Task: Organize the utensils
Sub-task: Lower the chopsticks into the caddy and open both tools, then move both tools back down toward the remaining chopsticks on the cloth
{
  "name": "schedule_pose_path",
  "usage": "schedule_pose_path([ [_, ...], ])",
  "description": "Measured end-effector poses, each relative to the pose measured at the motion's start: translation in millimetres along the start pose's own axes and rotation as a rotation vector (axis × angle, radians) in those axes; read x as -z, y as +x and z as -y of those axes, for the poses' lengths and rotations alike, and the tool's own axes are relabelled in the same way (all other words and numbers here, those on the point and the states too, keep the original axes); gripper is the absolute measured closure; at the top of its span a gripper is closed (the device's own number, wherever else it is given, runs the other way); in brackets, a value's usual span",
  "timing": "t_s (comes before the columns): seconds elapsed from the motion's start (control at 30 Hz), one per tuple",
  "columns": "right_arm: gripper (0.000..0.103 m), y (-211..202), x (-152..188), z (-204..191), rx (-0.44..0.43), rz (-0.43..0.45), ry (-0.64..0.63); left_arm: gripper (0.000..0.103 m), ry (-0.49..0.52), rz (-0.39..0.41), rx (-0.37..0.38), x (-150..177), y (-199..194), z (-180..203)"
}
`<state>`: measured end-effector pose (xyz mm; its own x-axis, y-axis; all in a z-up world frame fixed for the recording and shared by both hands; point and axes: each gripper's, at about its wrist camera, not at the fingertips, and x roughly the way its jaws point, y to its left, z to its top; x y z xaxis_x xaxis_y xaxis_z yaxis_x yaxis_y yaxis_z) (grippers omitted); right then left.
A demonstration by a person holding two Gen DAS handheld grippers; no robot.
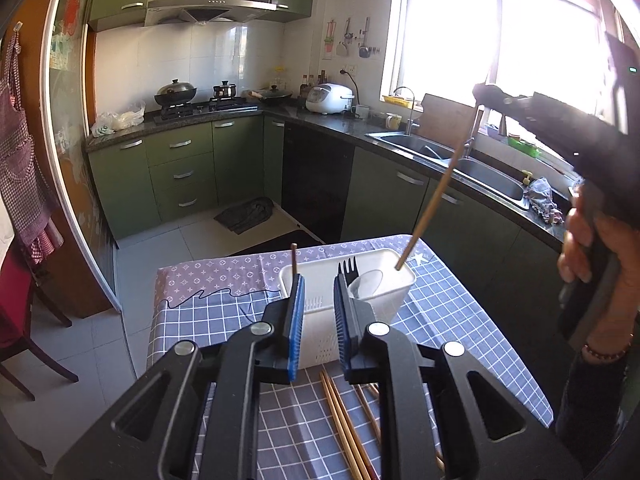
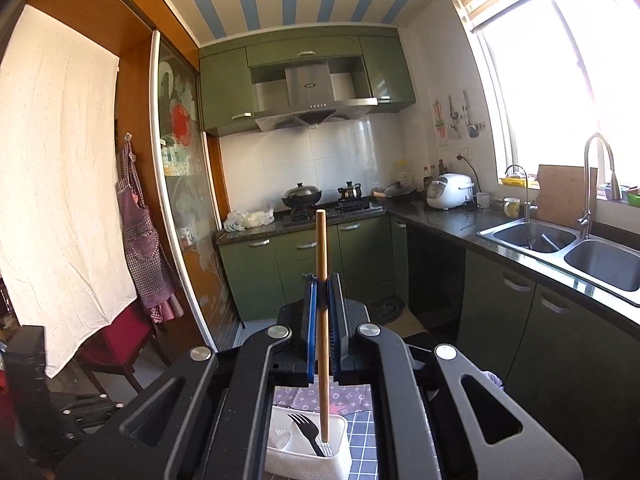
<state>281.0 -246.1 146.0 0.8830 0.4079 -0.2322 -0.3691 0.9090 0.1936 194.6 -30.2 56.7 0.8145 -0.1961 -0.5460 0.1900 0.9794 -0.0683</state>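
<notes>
1. Left wrist view: the left gripper (image 1: 316,316) hovers over the bench (image 1: 460,316) covered in a grey-blue checked cloth, jaws parted and holding nothing, framing the white perforated plastic utensil caddy (image 1: 316,340). A black plastic fork (image 1: 347,270) and a clear spoon (image 1: 366,284) stand inside it. Loose wooden chopsticks (image 1: 344,428) lie on the cloth beneath the gripper.
2. Right wrist view: the right gripper (image 2: 324,300) has its jaws closed on a long light-brown wooden chopstick (image 2: 322,320), lower tip down in the caddy beside the fork.
</notes>
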Motion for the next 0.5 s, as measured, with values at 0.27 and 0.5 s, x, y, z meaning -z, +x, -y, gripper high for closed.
schedule_pose_path([
  [0.27, 0.096, 63, 58, -5, 0.008, -0.228, -0.035, 0.083, 0.005, -0.133, 0.058, 29, 9, 7],
  [0.5, 0.094, 44, 68, -8, -0.008, -0.259, -0.061, 0.077, -0.022, -0.27, 0.084, 52, 37, 10],
])
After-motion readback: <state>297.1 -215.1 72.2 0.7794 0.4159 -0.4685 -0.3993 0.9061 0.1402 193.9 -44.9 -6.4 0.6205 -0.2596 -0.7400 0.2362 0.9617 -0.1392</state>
